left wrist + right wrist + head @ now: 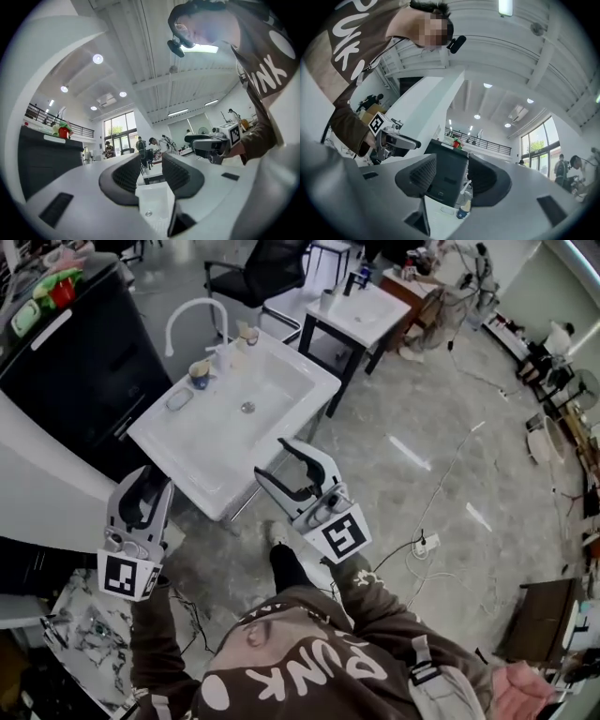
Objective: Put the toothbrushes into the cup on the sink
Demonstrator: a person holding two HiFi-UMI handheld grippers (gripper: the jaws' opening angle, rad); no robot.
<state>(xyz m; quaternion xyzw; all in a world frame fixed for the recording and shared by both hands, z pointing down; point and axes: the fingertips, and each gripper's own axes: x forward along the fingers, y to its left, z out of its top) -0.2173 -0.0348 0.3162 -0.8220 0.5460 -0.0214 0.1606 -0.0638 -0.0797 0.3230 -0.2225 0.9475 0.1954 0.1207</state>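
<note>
A white sink (281, 381) stands ahead of me on a metal frame, with a curved white faucet (192, 313) at its back. A blue and cream cup (200, 374) sits on the back rim beside a small dish (179, 399). More small items (246, 335) stand by the faucet, too small to name; I cannot pick out any toothbrush. My left gripper (150, 486) hovers open over the sink's near left corner, nothing between its pads (126, 174). My right gripper (274, 460) is open and empty at the near right edge. The right gripper view looks toward the cup (463, 211).
A black cabinet (84, 352) stands left of the sink. A second white table (370, 310) and a black chair (262, 268) are behind it. Cables and a power strip (427, 542) lie on the floor to the right. A marble slab (84, 634) lies at lower left.
</note>
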